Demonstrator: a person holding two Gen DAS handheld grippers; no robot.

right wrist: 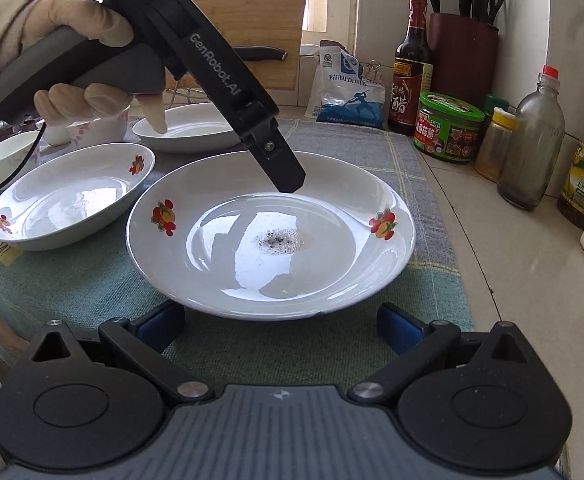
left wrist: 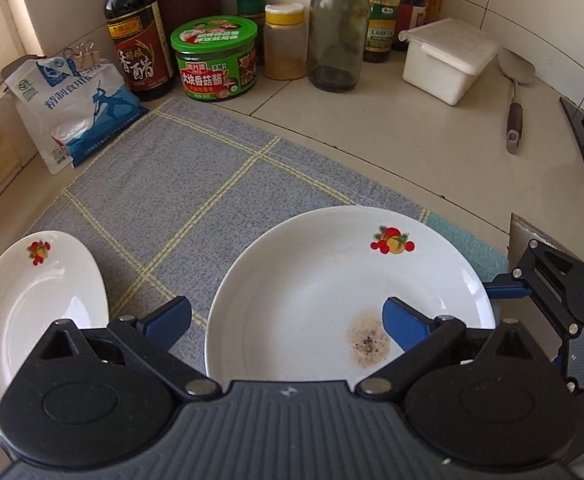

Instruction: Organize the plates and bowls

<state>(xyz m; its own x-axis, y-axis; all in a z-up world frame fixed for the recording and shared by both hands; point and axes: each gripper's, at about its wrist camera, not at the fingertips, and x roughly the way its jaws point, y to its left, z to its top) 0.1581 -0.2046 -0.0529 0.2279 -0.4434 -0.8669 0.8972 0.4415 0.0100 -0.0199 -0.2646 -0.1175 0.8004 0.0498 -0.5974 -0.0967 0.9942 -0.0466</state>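
Observation:
A large white plate with fruit prints and a dark crumb stain lies on the checked cloth; it also shows in the right wrist view. My left gripper is open, hovering over the plate's near-left rim. In the right wrist view the left gripper points down over the plate's far rim. My right gripper is open, just short of the plate's near edge. In the left wrist view the right gripper sits at the plate's right side. A smaller fruit-print plate lies to the left.
Another white dish and small bowls stand behind at left. Along the back wall are a vinegar bottle, green jar, spice jar, glass bottle, salt bag, white box and a spatula.

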